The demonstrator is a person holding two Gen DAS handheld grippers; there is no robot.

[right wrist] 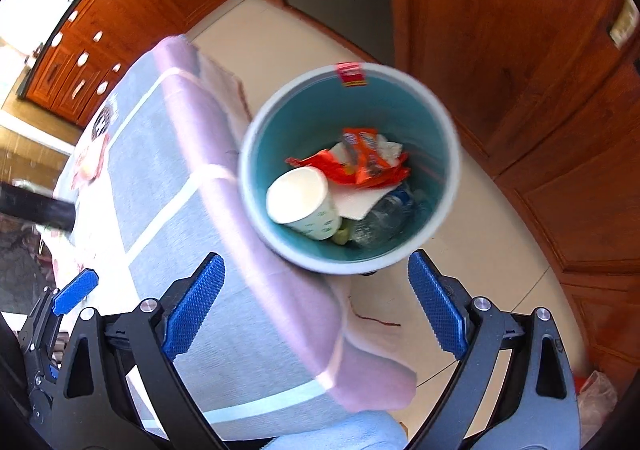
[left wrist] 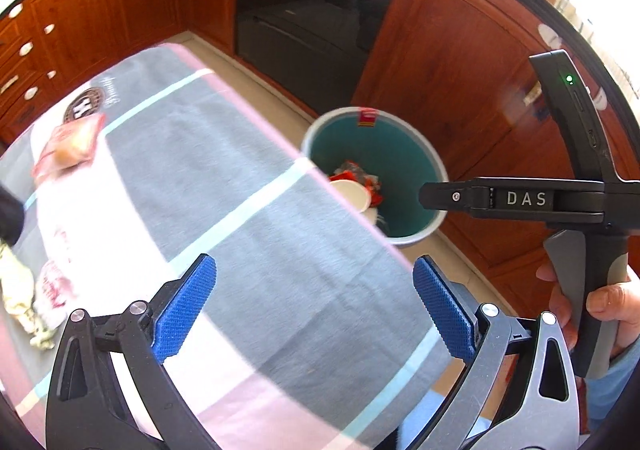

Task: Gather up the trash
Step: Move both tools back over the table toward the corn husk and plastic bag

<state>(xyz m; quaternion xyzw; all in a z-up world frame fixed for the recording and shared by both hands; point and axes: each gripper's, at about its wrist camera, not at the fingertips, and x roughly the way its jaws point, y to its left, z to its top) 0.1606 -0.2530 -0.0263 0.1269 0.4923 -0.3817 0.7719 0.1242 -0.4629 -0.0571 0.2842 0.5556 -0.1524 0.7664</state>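
Both claws empty, jaws wide — right claw (right wrist: 314, 304) above bin (right wrist: 448, 122) beside desk (left wrist: 240, 178). Drop looks done; next, left claw (left wrist: 314, 308) fetches wrapper (left wrist: 70, 146) at far end.

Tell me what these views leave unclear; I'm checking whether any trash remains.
- Packet on the tablecloth, left wrist view: motion-blurred, print unreadable.
- Crumpled items at the left edge: blurred, partly cut off.
- Bin bottom, right wrist view: hidden under cup and orange wrapper.
- Both tongs open, empty.
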